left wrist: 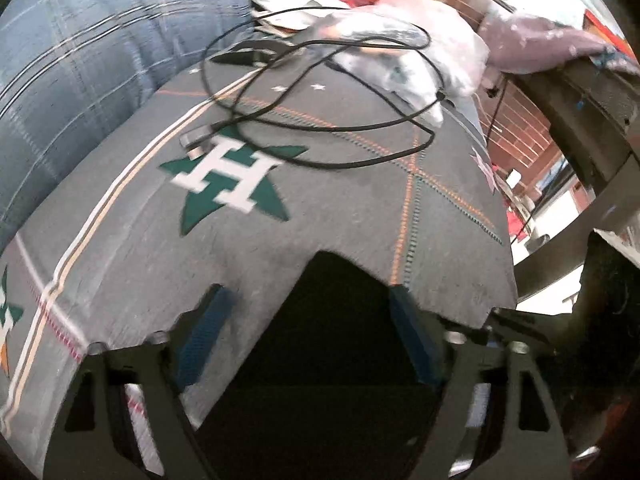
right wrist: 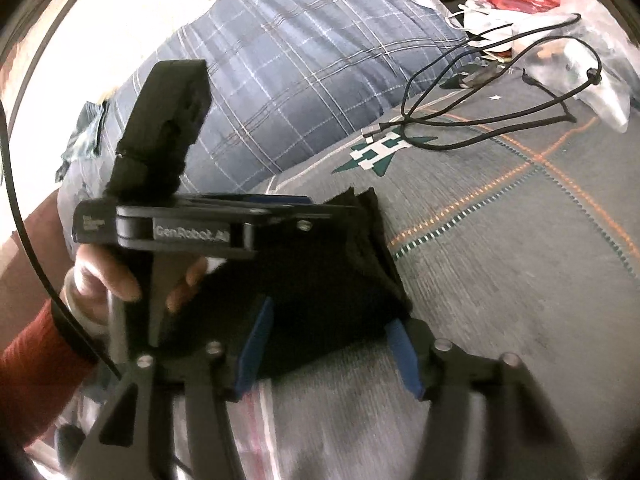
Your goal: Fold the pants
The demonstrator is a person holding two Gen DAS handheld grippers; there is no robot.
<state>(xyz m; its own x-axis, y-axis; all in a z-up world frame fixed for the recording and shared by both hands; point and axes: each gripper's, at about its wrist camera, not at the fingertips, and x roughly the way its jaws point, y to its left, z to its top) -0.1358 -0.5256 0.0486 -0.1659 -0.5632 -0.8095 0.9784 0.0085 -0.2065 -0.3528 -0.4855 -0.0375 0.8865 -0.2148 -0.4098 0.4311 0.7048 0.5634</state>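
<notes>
The black pants lie bunched on a grey bedspread with a green star logo. In the left wrist view my left gripper straddles the cloth, which peaks just beyond the fingertips. Its right pad touches the cloth, and a strip of bedspread shows between the left pad and the cloth. In the right wrist view the pants fill the space between the pads of my right gripper, whose jaws stand wide apart. The left gripper shows edge-on above the cloth, held by a hand in a red sleeve.
A blue plaid pillow lies along the bed's left side. A looped black cable, its plug near the star logo, lies beyond the pants. Clear and red plastic bags sit further back. The bed's edge drops off at the right beside dark furniture.
</notes>
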